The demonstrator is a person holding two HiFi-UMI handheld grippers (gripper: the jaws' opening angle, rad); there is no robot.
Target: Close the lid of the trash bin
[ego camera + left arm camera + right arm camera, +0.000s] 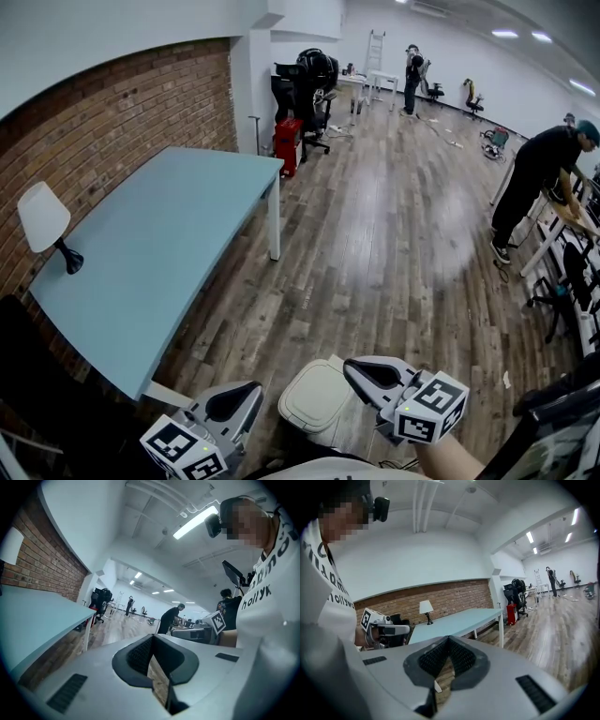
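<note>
**Desk:** Where is the bin?

**Photographer:** The cream, round-cornered plastic trash bin (317,401) stands on the dark wood-plank floor (394,244) at the bottom of the head view. It is just off the near corner of the long pale blue worktop (159,253). Its smooth cream lid (309,389) lies flat on top and looks shut.

**Desk:** And the two tools?

**Photographer:** The grey left hand-held gripper (246,394) hovers beside the bin on its left, and the grey right hand-held gripper (361,368) hovers on its right. The bin sits between them and neither touches it. Each carries a cube with black-and-white square markers.

**Desk:** Clenched or released?

**Photographer:** Both are clenched on nothing. In the left gripper view the left hand-held gripper (152,638) has its dark ribbed jaw tips pressed together, with only floor showing through the slit behind them. The right hand-held gripper (449,639) looks the same in the right gripper view. That view also catches the left hand-held gripper (377,625) held up in front of the red brick wall (454,597).

**Desk:** Anything else in the room?

**Photographer:** A white-shaded lamp with a black stem (42,217) stands at the wall side of the worktop. A small red cabinet (288,141) and a black office chair (314,75) sit beyond its far end. At the right, well apart, a person in black clothing (539,178) bends over a white desk (562,234).
</note>
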